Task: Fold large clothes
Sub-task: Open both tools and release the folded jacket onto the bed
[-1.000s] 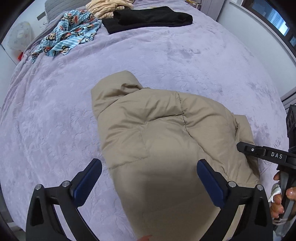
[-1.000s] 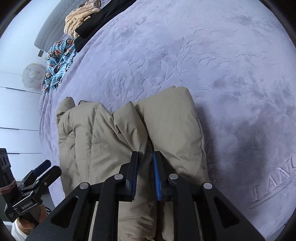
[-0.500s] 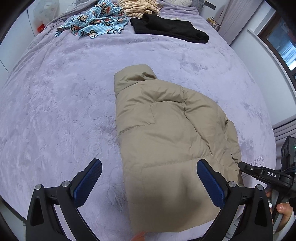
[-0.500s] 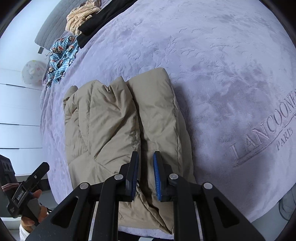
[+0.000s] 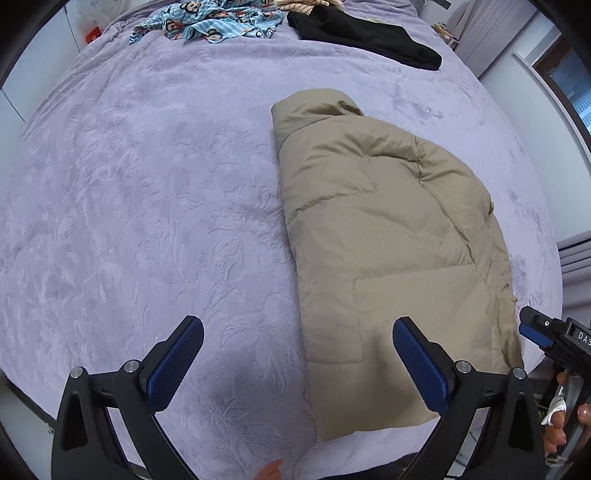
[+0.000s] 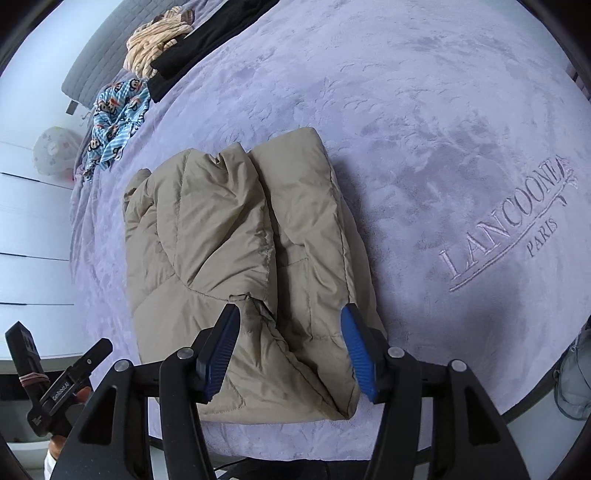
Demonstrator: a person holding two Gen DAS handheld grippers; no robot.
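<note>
Lying folded lengthwise on the bed (image 5: pixel 147 221), the puffy jacket (image 5: pixel 388 240) is just ahead of the right gripper (image 6: pixel 290 350) — both grippers wide, the left gripper (image 5: pixel 295 362) empty. Soft, light, slippery-looking — I would grip the hem corners.

A home bedroom: a wide bed under a lilac embossed blanket (image 5: pixel 147 184), loose clothes (image 5: pixel 207 22) heaped near a grey padded headboard (image 6: pixel 92 70), a window (image 5: pixel 569 85) beside it, white drawers (image 6: pixel 29 236) nearby.
</note>
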